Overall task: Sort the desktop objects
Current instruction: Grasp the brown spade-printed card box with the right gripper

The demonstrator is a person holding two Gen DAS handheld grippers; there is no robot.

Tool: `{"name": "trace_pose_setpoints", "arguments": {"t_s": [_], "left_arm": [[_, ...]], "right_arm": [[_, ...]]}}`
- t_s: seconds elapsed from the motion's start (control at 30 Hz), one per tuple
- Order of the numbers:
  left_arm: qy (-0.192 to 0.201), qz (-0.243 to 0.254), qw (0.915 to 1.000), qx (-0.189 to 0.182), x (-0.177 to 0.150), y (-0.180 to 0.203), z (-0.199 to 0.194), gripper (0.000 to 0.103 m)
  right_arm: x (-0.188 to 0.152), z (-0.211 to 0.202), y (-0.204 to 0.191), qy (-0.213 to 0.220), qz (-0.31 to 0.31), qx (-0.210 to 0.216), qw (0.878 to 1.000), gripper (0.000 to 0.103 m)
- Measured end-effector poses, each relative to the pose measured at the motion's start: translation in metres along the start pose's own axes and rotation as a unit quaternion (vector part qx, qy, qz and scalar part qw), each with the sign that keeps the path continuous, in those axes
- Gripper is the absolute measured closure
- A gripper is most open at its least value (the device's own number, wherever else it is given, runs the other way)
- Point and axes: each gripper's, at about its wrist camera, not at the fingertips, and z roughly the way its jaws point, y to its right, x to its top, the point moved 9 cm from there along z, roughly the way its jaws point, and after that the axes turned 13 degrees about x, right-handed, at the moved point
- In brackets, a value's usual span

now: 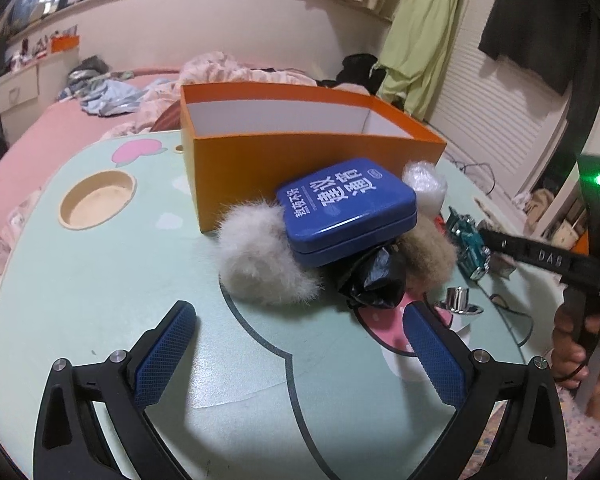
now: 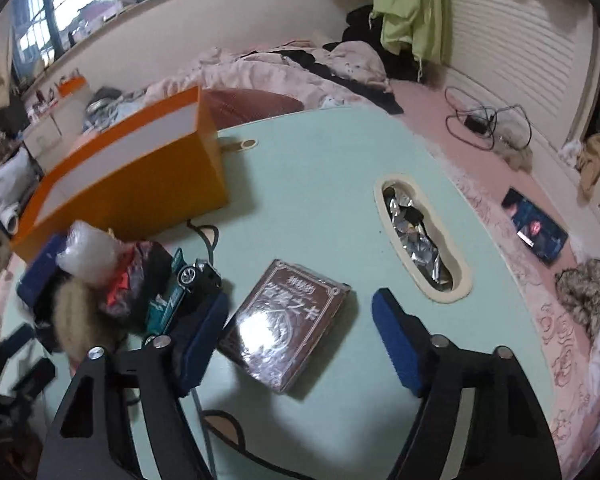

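Observation:
An open orange box [image 1: 300, 148] stands on the pale green table [image 1: 100, 280]; it also shows in the right wrist view [image 2: 132, 184]. In front of it lies a pile: a blue tin [image 1: 348, 208] resting on a white fur ball [image 1: 260, 260], a crumpled black bag [image 1: 376, 280], a tan fur ball [image 1: 428, 256], a clear plastic wad [image 1: 424, 184] and a teal toy car [image 1: 468, 244]. My left gripper [image 1: 300, 344] is open, short of the pile. My right gripper [image 2: 300, 336] is open, its fingers on either side of a brown wrapped card box [image 2: 284, 320] on the table.
A round cup recess [image 1: 98, 200] is set in the table at left. An oval slot [image 2: 420, 236] holds foil wrappers at right. A chrome piece [image 1: 460, 300] stands near the pile. A bed with pink bedding [image 2: 280, 68] and cables [image 2: 484, 124] lies beyond the table.

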Motion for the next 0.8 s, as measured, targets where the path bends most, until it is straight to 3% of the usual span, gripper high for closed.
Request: {"name": "trace_pose_setpoints", "arguments": {"t_s": [0.1,0.13,0.23,0.33,0.43,0.67,0.8], "left_arm": [[-0.008,-0.018,0.9997,-0.013,0.003,-0.003,-0.001,0.0],[-0.01,-0.025,0.9995,-0.016,0.005,-0.004,-0.002,0.001],[-0.01,-0.045,0.9987,-0.02,0.015,-0.006,-0.006,0.001],[-0.007,-0.047,0.9987,-0.019,0.027,-0.002,-0.008,0.008],[-0.007,-0.021,0.9997,-0.004,0.035,0.011,-0.004,0.016],[0.021,0.063,0.9952,0.071,0.051,0.029,0.008,0.02],[0.016,0.091,0.9924,0.08,0.053,0.033,0.012,0.021]], "right_arm": [[-0.005,-0.007,-0.004,0.009,-0.005,0.02,1.0,0.056],[-0.007,-0.01,-0.005,0.013,-0.005,0.028,1.0,0.058],[-0.012,-0.012,-0.005,0.021,-0.005,0.043,0.999,0.059],[-0.018,-0.018,-0.002,0.03,0.001,0.055,0.998,0.059],[-0.017,-0.017,-0.002,0.031,0.006,0.063,0.997,0.059],[-0.014,-0.016,-0.001,0.034,0.01,0.068,0.997,0.059],[-0.014,-0.016,0.0,0.036,0.014,0.074,0.996,0.059]]}}
